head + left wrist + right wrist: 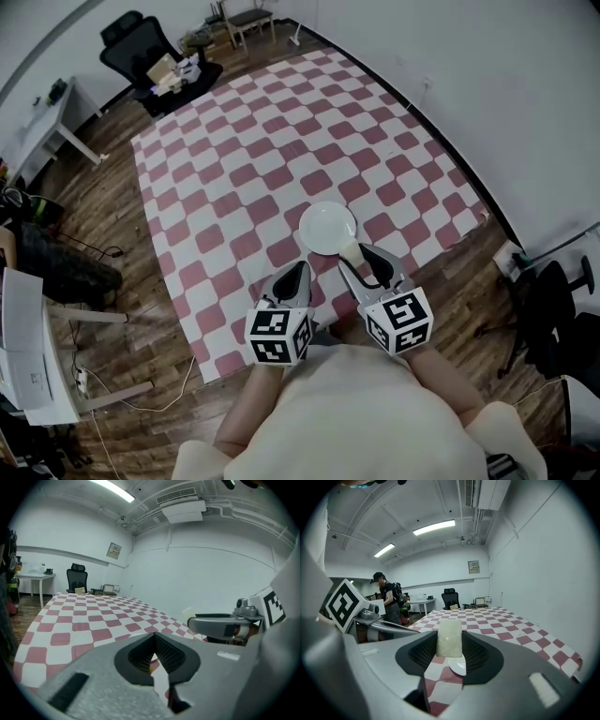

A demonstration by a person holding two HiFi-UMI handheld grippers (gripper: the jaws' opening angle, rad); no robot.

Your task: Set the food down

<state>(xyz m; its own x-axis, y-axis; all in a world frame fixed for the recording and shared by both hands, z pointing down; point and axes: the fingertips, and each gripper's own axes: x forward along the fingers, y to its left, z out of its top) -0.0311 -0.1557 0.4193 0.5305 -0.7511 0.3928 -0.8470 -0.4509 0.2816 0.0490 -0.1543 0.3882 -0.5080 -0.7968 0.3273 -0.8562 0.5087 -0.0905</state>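
- Food (449,637): clamped between right gripper (362,255) jaws, at plate (323,223) rim, 5 o'clock.
- Left gripper (154,644): jaws closed together, nothing between them.
- Checkered cloth (234,159): extends wide from plate, 9 through 1 o'clock.

Office: desk chair (139,45), white desk (42,127)

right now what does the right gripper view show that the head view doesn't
Only the right gripper view: the right tool clamping the pale food block on both sides, and a person standing in the background. Only the head view: the plate's full round outline and the right tool's marker cube. Both: food, plate, checkered cloth, left tool.
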